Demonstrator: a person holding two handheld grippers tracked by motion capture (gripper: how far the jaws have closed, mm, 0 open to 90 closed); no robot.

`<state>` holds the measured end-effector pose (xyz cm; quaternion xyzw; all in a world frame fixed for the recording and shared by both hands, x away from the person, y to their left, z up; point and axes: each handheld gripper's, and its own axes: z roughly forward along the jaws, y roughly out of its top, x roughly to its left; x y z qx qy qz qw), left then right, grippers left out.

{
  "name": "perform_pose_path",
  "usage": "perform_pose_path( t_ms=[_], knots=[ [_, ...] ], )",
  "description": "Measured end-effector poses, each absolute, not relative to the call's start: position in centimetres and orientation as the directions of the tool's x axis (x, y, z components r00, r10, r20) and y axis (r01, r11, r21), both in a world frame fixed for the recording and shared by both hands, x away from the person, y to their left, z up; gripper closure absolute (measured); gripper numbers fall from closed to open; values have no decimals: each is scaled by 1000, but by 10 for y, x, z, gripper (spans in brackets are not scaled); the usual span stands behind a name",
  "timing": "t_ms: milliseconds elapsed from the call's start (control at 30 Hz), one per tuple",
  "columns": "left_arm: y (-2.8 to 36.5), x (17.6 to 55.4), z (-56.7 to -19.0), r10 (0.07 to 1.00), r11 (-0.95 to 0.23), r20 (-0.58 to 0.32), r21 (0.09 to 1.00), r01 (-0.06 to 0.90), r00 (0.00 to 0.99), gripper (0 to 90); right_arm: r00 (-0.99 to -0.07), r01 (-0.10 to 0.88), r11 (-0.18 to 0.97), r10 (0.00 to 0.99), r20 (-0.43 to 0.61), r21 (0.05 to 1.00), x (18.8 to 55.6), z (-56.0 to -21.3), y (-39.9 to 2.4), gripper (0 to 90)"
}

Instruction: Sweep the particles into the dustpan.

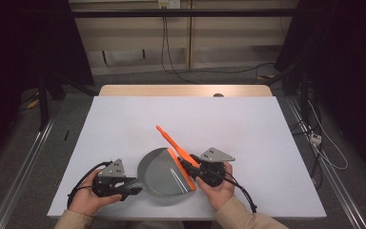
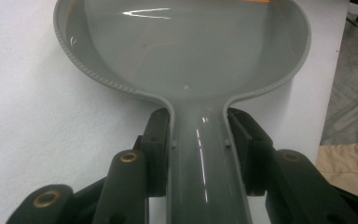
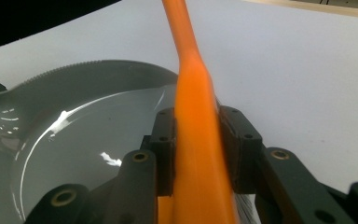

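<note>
Bright, even overhead light; glare streaks on the dustpan (image 2: 182,51).

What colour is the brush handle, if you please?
Orange brush handle, clearest in the right gripper view.

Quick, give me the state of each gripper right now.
Left gripper: shut on the grey dustpan, clamped on its handle.
Right gripper: shut on the orange brush, at its handle, by the dustpan's open edge.
</note>
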<state>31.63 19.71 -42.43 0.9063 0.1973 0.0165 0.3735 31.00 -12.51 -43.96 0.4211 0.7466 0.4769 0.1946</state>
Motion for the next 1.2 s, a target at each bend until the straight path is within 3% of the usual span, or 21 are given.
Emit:
perform_pose_path(
  t_ms=[667,1200],
  knots=[
    [192,313,-427,374,-646,-122,678,352,919,622,-542,477,86,812,216,875,307,-441,-115,686],
    [193,314,-430,377,-649,-124,672,357,918,623,-569,446,79,794,214,891,306,-436,-95,688]
  ],
)
